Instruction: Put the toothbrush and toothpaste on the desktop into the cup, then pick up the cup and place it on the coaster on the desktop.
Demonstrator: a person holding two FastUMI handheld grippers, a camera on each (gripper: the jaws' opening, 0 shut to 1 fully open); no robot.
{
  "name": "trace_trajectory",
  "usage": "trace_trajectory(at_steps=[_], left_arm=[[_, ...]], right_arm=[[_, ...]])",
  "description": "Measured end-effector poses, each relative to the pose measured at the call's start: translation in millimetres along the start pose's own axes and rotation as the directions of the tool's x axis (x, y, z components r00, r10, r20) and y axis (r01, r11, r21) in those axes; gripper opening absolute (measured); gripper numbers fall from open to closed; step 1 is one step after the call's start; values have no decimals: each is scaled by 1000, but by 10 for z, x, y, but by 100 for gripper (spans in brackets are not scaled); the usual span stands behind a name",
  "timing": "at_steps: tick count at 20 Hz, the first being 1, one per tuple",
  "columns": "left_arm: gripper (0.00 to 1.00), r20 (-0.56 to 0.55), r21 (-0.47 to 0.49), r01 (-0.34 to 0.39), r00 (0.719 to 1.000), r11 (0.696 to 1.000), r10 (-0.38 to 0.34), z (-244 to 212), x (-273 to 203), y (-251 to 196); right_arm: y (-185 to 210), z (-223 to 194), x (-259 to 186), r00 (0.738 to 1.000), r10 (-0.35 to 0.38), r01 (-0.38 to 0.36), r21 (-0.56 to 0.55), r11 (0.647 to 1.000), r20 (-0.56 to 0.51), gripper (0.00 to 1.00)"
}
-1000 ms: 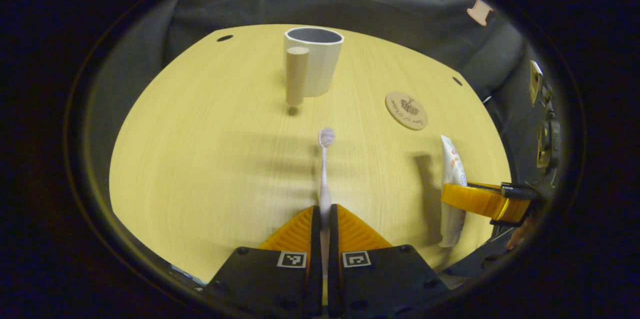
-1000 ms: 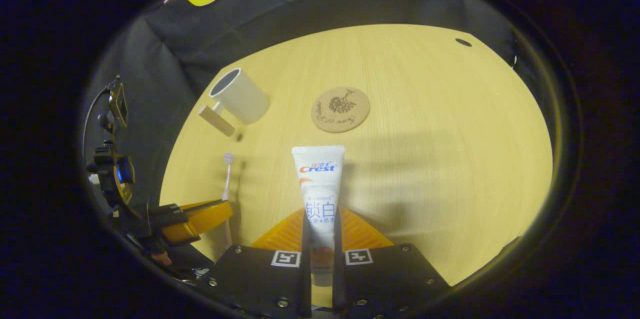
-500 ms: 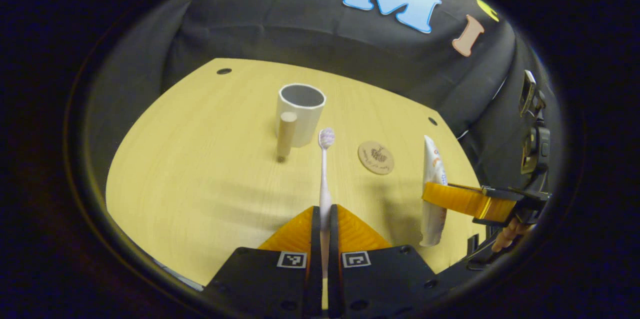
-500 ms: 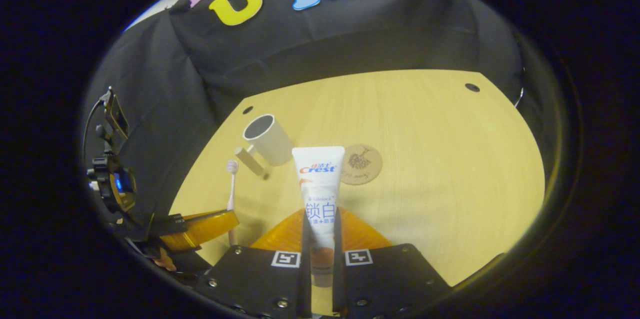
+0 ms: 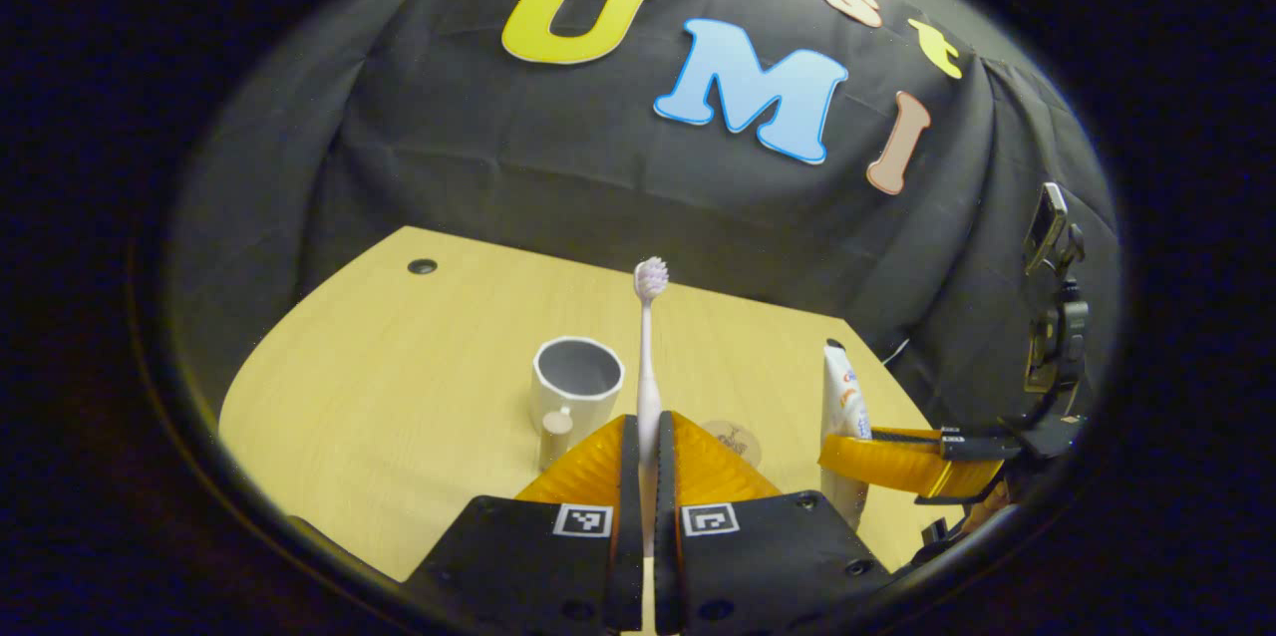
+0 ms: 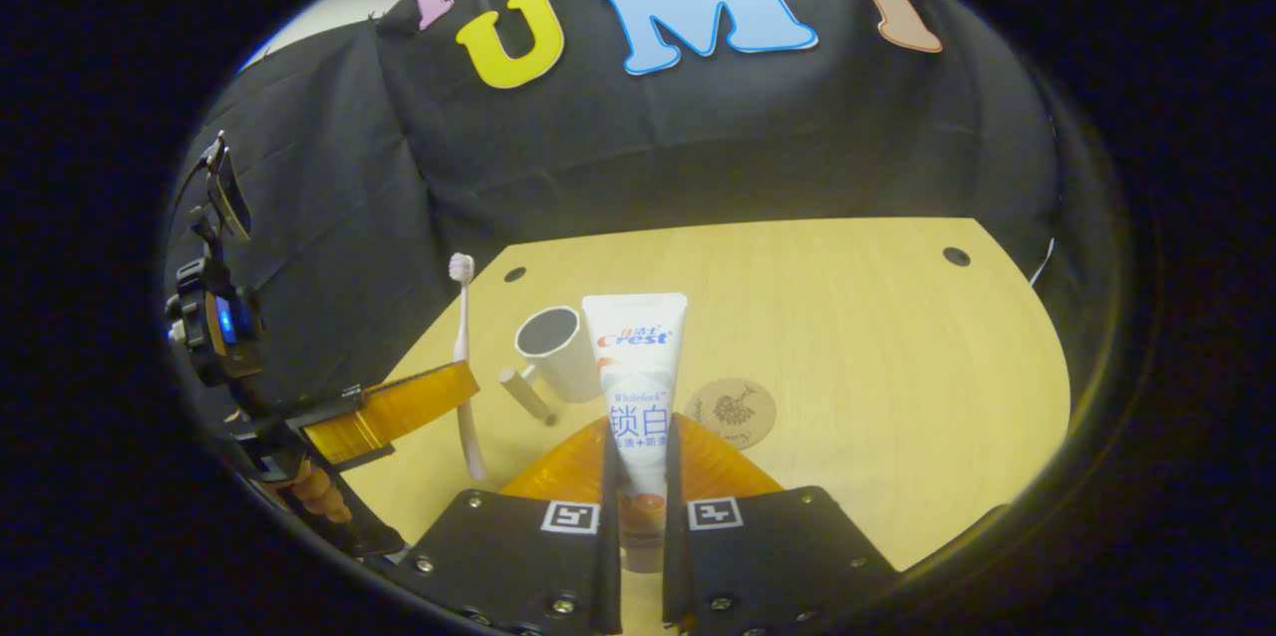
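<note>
- Wood worktop (image 6: 847,337) carries the cup (image 6: 558,352) and the coaster (image 6: 730,407), both bare; brush and paste are held in the air above it.
- The left tool (image 5: 646,437) is closed narrow on the handle of the brush (image 5: 648,347), bristles pointing up and away.
- The right tool (image 6: 638,457) is closed on the lower part of the paste (image 6: 636,367), its flat end up. In the left gripper view the same paste (image 5: 839,392) stands in that tool on the right.
- Step in hand, as a judgement: both things are lifted, and the carry to the cup is not yet done.
- The next move calls for bringing one thing over the open mouth, tipping it down and letting it go, then the other.
- The cup has a wooden handle (image 6: 525,395) on the side toward the left tool; it should not be pushed.
- The two tools are near each other, so they may collide over the small mouth.
- The coaster lies just beside the cup, to its right in the right gripper view.
</note>
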State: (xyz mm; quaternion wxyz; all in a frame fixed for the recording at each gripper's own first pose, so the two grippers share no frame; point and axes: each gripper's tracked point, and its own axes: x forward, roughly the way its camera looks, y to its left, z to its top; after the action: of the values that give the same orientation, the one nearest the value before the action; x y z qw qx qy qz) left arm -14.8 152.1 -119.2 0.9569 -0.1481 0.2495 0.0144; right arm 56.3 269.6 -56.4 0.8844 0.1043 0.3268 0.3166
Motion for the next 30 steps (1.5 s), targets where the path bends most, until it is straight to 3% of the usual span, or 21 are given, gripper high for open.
trace_trajectory(at_steps=[7,14,22,25,26,28,30], left_arm=[[11,186,65,14,982,998,-25,370,317,66],[11,336,71,9,941,997,-33,730,760,302],[11,281,65,-17,960,998,-2,463,1340,569],[11,228,74,-24,974,997,7,251,1428,634],[17,216,73,-28,976,997,11,204,1434,645],[19,187,72,-46,982,996,32,109,1433,703],[14,164,61,-30,986,998,20,59,1401,701]], right_arm=[[131,336,154,997,-5,6,-12,1000,82,18],[99,320,189,995,-61,63,-21,998,76,18],[61,267,195,992,-110,111,-16,994,70,18],[103,308,265,993,-99,99,-4,995,69,17],[117,322,288,993,-92,92,4,996,71,17],[163,416,355,994,-73,71,20,997,83,18],[221,536,440,993,-54,52,23,998,104,18]])
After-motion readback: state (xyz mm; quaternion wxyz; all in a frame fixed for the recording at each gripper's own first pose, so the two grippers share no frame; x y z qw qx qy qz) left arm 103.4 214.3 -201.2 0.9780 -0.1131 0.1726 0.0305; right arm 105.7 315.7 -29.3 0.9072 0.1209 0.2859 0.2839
